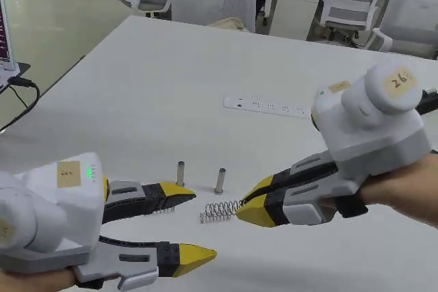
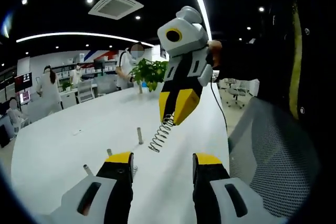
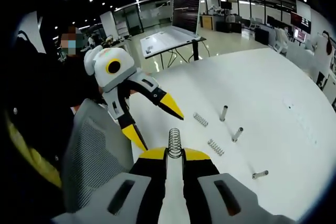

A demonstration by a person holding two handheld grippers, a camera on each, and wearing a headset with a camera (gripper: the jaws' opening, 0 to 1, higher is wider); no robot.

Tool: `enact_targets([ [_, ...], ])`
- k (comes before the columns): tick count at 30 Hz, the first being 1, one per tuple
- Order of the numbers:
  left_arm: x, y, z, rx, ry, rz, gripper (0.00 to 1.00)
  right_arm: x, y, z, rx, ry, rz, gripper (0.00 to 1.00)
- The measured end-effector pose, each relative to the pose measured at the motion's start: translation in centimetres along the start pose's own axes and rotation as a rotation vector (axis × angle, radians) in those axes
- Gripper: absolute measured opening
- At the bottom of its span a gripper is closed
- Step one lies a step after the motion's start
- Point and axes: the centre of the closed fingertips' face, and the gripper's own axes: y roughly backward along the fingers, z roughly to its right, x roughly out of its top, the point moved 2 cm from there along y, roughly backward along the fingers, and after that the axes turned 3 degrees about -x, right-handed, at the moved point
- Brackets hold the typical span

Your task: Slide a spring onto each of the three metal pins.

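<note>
My right gripper point(image 1: 241, 210) is shut on one end of a steel coil spring point(image 1: 217, 211), which sticks out toward the left just above the white table; the right gripper view shows that spring point(image 3: 174, 142) held between its jaws. Two short metal pins point(image 1: 181, 172) point(image 1: 220, 180) stand upright just beyond it. In the left gripper view three pins stand in a row point(image 2: 140, 135) point(image 2: 109, 152) point(image 2: 86, 170). Two loose springs point(image 3: 200, 119) point(image 3: 215, 147) lie near the pins. My left gripper point(image 1: 200, 226) is open and holds nothing, close to the left of the held spring.
A white power strip point(image 1: 267, 107) lies on the table point(image 1: 137, 100) beyond the pins. Office chairs point(image 1: 212, 1) stand at the far edge. A black cable point(image 1: 20, 94) hangs off the left side. Other people stand far off in the room.
</note>
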Motion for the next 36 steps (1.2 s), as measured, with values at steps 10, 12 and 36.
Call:
enact_targets([
  [10,-1.2,-1.4,0.8,-0.04,-0.19,-0.117,0.27,-1.1,-1.0,-0.1,0.007,-0.024,-0.092,0.08],
  [12,-1.3,-1.6,0.8,-0.037,-0.207,-0.13,0.24,-1.2,-1.2,-0.2,0.008,-0.023,-0.106,0.08],
  [36,-1.6,-2.2,0.8,-0.024,-0.224,-0.141,0.03,-1.5,-1.3,-0.6,0.018,-0.033,-0.135,0.08],
])
